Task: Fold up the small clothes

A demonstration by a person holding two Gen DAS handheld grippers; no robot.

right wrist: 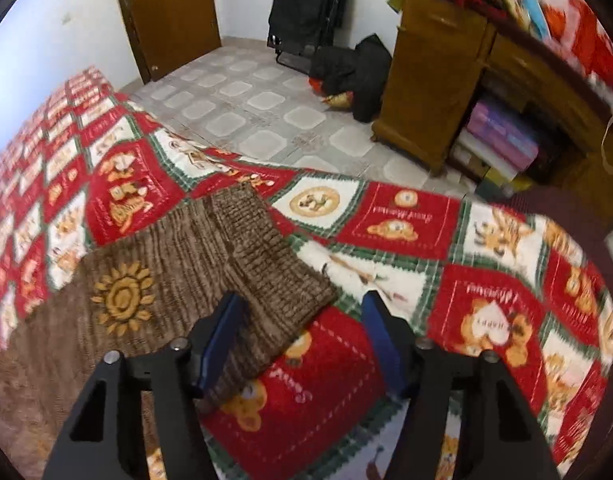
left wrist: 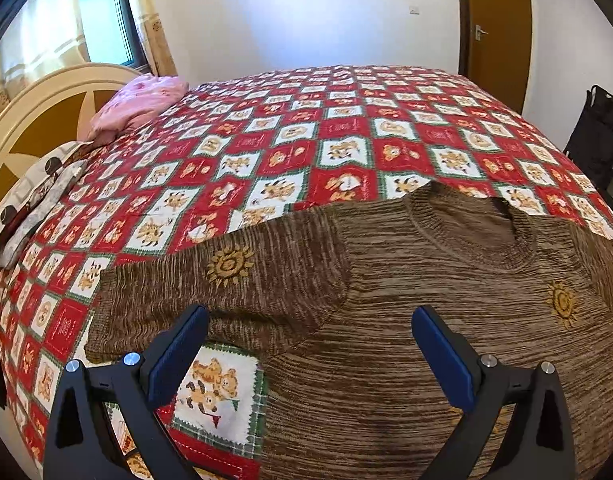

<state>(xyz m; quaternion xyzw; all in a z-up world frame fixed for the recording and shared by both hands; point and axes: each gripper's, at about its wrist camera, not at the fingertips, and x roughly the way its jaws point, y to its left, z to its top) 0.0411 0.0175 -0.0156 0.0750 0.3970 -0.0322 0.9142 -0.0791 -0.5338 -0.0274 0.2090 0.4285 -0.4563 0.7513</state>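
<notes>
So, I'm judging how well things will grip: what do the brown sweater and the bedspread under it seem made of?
The brown sweater looks like chunky marled knit, wool or acrylic: visible ribbing at collar and cuff, matte. The bedspread looks like thin printed woven cotton, smooth, with flat teddy-bear checks; its fibre is uncertain.

The bed (left wrist: 346, 120) is covered by a quilt (left wrist: 290, 152) of red and white squares with green borders, printed with teddy bears. A brown knitted sweater (left wrist: 426, 320) with yellow sun motifs lies flat on the quilt, neck opening toward the far side, one sleeve (left wrist: 210, 292) stretched out to the left. In the right wrist view the other sleeve's ribbed cuff (right wrist: 266, 264) rests on the quilt near the bed's edge. At the headboard (left wrist: 34, 120) end lie a pink pillow (left wrist: 138, 104) and, just beside it, a grey-and-white patterned pillow (left wrist: 38, 192).
</notes>
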